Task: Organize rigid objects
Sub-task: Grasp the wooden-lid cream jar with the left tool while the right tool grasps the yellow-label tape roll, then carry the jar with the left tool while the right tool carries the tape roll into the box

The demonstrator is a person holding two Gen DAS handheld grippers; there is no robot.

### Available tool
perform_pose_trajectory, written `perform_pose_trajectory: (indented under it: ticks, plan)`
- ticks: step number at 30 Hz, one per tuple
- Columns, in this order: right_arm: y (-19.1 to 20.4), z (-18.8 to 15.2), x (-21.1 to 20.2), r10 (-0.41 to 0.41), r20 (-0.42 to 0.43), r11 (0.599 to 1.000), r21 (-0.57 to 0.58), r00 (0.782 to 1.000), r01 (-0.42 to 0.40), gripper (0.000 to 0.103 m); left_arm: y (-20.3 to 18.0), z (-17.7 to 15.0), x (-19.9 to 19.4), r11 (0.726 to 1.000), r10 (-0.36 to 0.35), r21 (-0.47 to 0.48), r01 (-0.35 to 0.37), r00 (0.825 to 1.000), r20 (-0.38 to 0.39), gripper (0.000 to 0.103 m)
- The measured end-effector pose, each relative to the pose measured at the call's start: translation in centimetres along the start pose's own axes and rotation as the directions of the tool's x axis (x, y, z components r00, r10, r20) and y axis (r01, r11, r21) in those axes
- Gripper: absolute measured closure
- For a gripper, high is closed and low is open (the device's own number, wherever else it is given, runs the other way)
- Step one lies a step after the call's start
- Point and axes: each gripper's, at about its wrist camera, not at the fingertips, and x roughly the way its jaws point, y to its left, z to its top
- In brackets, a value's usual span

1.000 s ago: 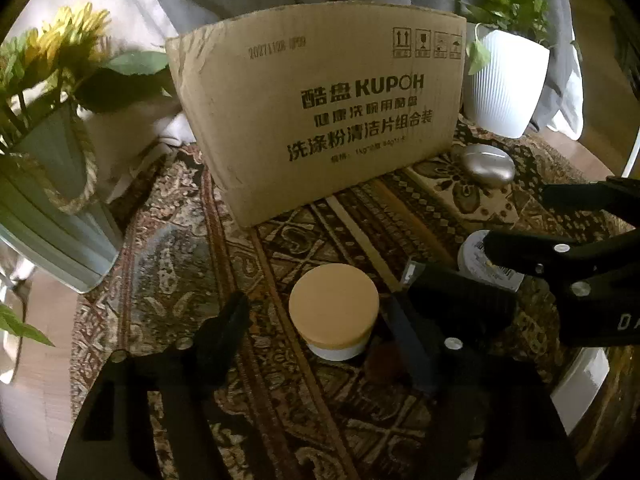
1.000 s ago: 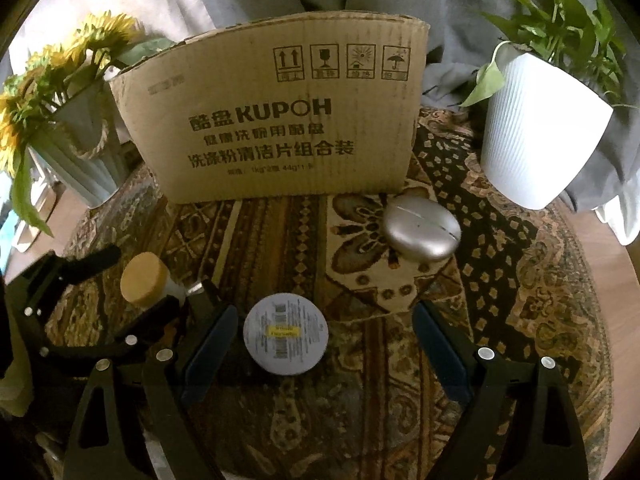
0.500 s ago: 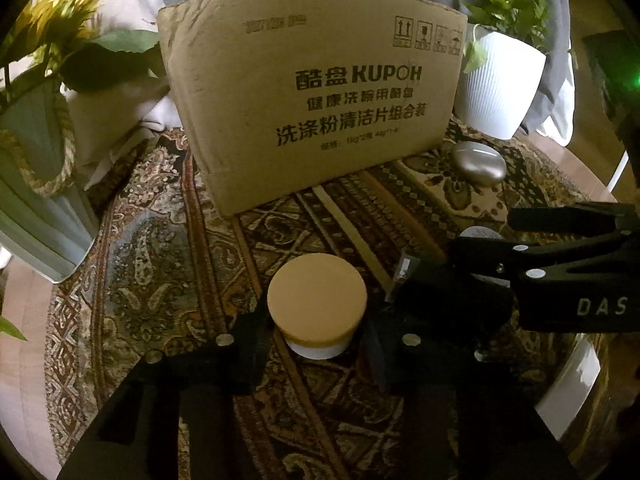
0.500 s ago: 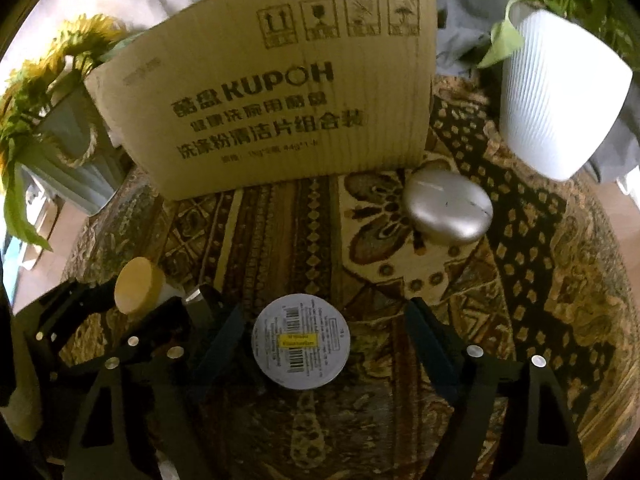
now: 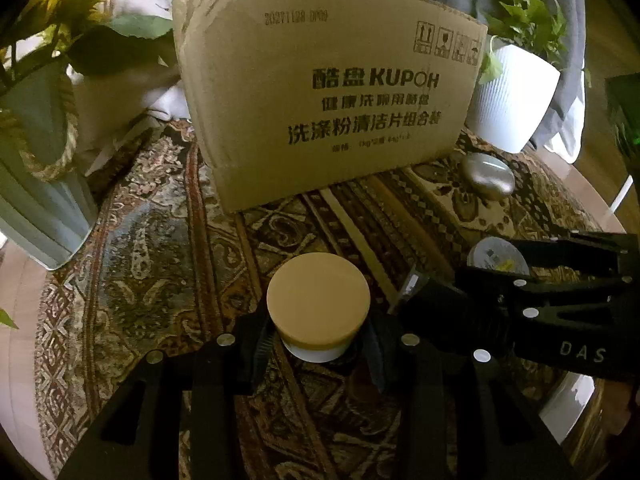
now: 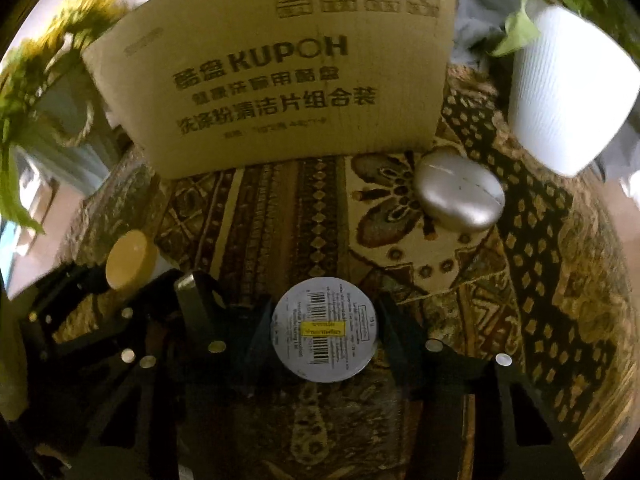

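Cardboard box [image 5: 328, 92] stands upright at the back of the patterned cloth [image 5: 160, 240]. Left gripper [image 5: 318, 344] is clamped on the wooden-lidded jar [image 5: 318, 300]. Right gripper [image 6: 324, 332] is closing round the labelled round tin [image 6: 325, 330], pads right at its sides, contact hard to tell. Smooth silver pebble-shaped case [image 6: 460, 196] sits apart.

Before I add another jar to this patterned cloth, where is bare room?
Free: the cloth left of the wooden-lidded white jar, toward the pale ribbed vase, and the strip between the cardboard box and the jar. Crowded: the right, where the left gripper, right gripper, labelled round tin and silver oval case cluster.
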Motion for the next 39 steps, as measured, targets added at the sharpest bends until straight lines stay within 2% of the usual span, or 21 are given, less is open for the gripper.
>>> perform_pose_trajectory:
  ticks: [10,21,29,39]
  plan:
    - [-0.5,0.1,-1.9,0.036,0.044,0.999,0.007,0.998,-0.036,0.05,-0.5,1.0,-3.0,0.998,0.038,-0.043,-0.036,0.998,0.058,0.064]
    - [-0.6,1.4,-6.7,0.066,0.164,0.998,-0.033,0.984,-0.062,0.05,-1.0,2.6,-7.3,0.993,0.095,-0.084,-0.084,0.987,0.133,0.064]
    - [0.0,2.3,-10.3,0.091,0.261,0.995,-0.057,0.961,-0.079,0.05,-1.7,4.2,-10.5,0.989,0.135,-0.084,-0.12,0.968,0.213,0.064]
    - [0.0,4.0,-14.1,0.121,0.371,0.992,-0.083,0.921,-0.097,0.05,-2.2,6.7,-13.6,0.985,0.173,-0.078,-0.156,0.932,0.317,0.064]
